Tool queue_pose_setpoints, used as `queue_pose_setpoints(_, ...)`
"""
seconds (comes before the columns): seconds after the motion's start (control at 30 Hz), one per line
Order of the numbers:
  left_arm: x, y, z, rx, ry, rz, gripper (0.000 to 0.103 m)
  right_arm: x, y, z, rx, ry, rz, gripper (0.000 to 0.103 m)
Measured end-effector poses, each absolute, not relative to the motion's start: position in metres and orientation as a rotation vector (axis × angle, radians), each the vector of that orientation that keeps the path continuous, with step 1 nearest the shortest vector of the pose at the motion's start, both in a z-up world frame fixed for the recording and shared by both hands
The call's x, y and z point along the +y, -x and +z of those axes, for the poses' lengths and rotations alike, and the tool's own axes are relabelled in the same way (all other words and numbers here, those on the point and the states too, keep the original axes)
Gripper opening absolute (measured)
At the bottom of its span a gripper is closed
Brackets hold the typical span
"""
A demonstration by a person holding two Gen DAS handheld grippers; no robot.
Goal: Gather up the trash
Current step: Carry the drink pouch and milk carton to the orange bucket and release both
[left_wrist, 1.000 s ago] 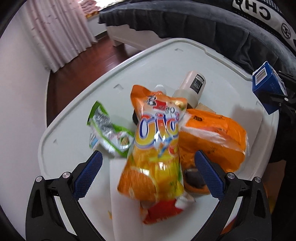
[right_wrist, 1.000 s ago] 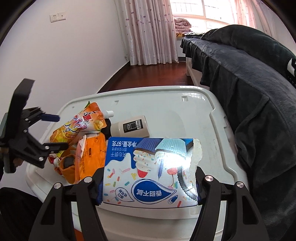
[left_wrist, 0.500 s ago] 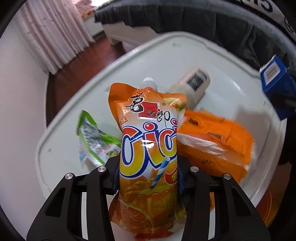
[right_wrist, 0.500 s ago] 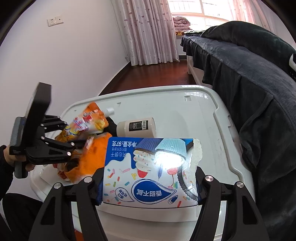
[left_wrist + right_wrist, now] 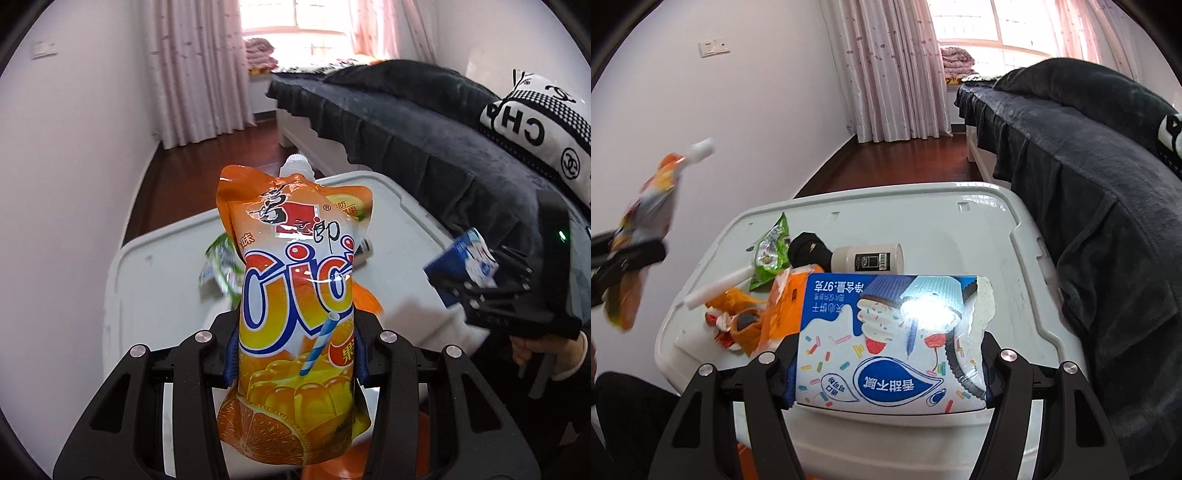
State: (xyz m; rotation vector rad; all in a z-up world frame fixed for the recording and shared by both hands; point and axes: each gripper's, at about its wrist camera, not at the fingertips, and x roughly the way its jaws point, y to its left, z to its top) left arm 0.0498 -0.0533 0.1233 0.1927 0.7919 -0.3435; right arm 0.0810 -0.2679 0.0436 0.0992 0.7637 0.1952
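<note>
My left gripper (image 5: pixel 295 354) is shut on an orange jelly drink pouch (image 5: pixel 295 314) with a white cap and holds it upright above the white bin lid (image 5: pixel 159 266). The pouch also shows in the right wrist view (image 5: pixel 639 236), raised at the far left. My right gripper (image 5: pixel 890 354) is shut on a blue and white biscuit box (image 5: pixel 890 332), which also shows in the left wrist view (image 5: pixel 461 262). On the lid (image 5: pixel 960 236) lie a green wrapper (image 5: pixel 772 251), a beige bottle (image 5: pixel 868 258), an orange bag (image 5: pixel 783 306) and a white stick (image 5: pixel 716 288).
A bed with a dark blanket (image 5: pixel 1108 184) runs along the right of the bin. A white wall (image 5: pixel 720 129) is on the left, with pink curtains (image 5: pixel 890 66) and dark wood floor (image 5: pixel 897 166) behind. A black cloth (image 5: pixel 807 247) lies beside the bottle.
My left gripper shut on the jelly pouch and lifted it off the lid, tilting level. The right gripper kept hold of the biscuit box and barely moved.
</note>
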Motion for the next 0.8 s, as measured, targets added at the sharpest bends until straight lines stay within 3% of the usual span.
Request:
queue_pose_setpoints(0.3, -0.041, 0.045, 0.105, 0.778, -0.148, -0.285, 0.044, -0.252, -0.008, 0.069, 0.761, -0.069, 0.268, 0.066)
queue_pose_setpoints(0.47, -0.036, 0.076, 0.079, 0.857, -0.114, -0.275, 0.044, -0.230, 0.033, 0.074, 0.780, -0.010, 0.335, 0.066)
queue_pose_setpoints(0.8, -0.033, 0.101, -0.002, 1.136, -0.084, -0.241, 0.044, -0.182, 0.078, 0.002, 1.009, 0.108, 0.432, 0.066)
